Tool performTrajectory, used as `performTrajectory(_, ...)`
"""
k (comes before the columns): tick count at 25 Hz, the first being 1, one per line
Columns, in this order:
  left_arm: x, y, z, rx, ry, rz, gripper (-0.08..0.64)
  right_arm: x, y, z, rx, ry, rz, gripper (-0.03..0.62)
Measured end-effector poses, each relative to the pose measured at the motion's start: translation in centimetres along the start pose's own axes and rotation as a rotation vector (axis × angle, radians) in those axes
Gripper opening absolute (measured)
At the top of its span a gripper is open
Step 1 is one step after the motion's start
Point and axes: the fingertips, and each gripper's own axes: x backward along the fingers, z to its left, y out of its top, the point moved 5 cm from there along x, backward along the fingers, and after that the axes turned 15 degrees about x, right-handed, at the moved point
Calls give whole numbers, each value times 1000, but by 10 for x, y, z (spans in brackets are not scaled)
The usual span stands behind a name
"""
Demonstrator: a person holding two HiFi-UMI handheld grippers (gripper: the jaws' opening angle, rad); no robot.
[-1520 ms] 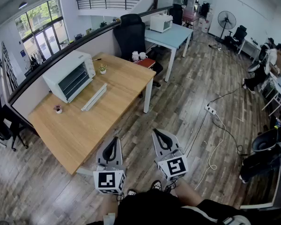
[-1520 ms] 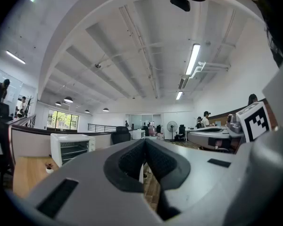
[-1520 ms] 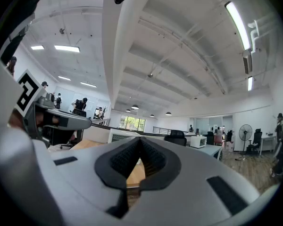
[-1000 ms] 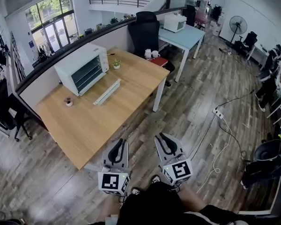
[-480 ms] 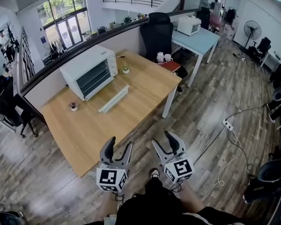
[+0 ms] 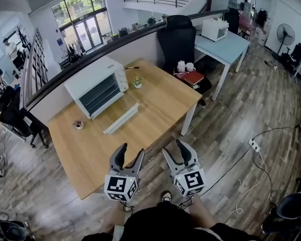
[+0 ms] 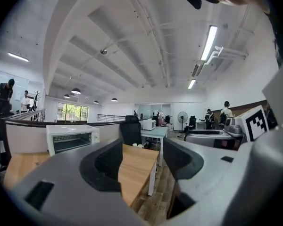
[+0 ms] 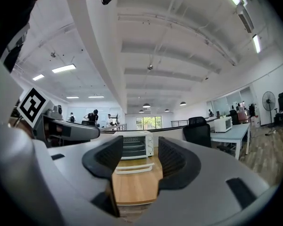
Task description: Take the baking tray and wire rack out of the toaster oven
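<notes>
The white toaster oven [image 6: 97, 87] stands at the back left of the wooden table [image 6: 155, 109], its glass door closed. The tray and rack inside cannot be made out. Both grippers hang over the floor in front of the table's near edge, well short of the oven. My left gripper [image 6: 130, 155] is open with nothing between its jaws, and so is my right gripper [image 6: 174, 150]. The left gripper view has the toaster oven [image 7: 70, 138] off to the left of my left gripper [image 7: 142, 159]. In the right gripper view the toaster oven [image 8: 134, 145] sits between the jaws of my right gripper [image 8: 140, 157].
A long white bar [image 6: 121, 118] lies on the table in front of the oven, with a small potted plant [image 6: 137, 82] and a tiny pot [image 6: 79, 125] nearby. A black chair [image 6: 176, 34], a red book [image 6: 191, 78] and a second table [image 6: 226, 44] stand at the right. A cable [image 6: 254, 144] runs across the floor.
Both grippers' jaws have gone from shut to open. The table and oven have come nearer and shifted right in the head view as the person stepped forward.
</notes>
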Motion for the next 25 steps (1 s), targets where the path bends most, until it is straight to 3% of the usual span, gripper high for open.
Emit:
performTrajectory(9,-84,-22,-22,-11,-2,83,252,-18,-46,-69,-93,1,25,242)
performTrajectory(13,-112,-15,-17,-18,2,77,252,-36,-57,-95,-107,-8,30,241)
performTrajectory(18,-132,-9,20,12,57,55,252,-81,-70,-108,-105,24,44,242)
performTrajectory(25,-164,19,111,56,161,-18,252,-194,-62,-103,-82,139,13,244)
